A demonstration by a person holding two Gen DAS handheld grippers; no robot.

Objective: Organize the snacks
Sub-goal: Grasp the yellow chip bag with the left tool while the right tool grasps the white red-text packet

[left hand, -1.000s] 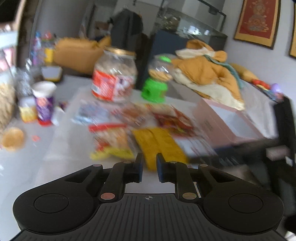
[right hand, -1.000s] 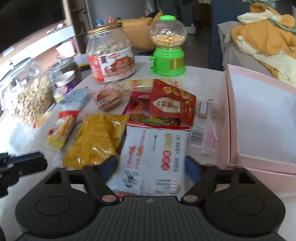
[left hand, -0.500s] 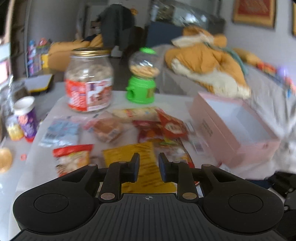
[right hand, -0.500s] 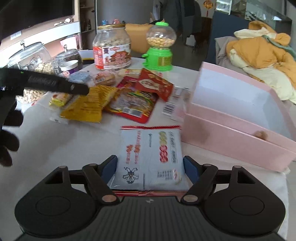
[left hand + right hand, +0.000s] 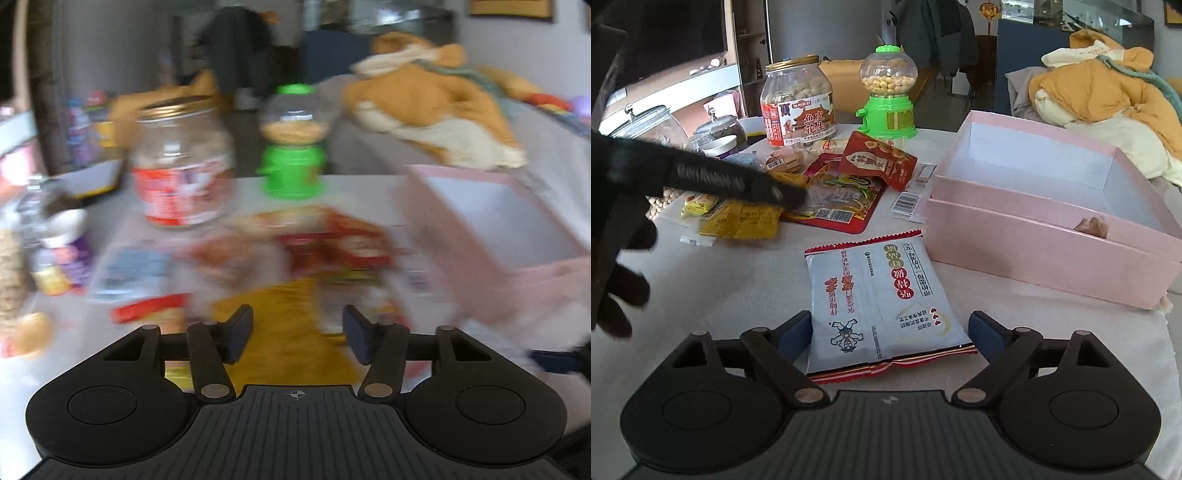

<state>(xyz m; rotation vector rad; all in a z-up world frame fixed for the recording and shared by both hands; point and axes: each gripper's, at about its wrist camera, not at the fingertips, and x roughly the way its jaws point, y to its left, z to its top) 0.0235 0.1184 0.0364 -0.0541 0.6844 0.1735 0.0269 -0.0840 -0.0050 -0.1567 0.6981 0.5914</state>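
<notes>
my desk carries an open pink box at right. just beside it lies the pale blue snack bag, between my right gripper jaws, which just widened and no longer press it. my left gripper just opened, empty, over a yellow packet.

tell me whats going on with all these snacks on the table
A person is sorting snacks with a claw in each hand. The right claw has just been opening; the pale blue snack packet lies on the table between its fingers, beside the open pink box. The left claw has also just been opening, nothing held, above the yellow packet in the snack pile.
</notes>
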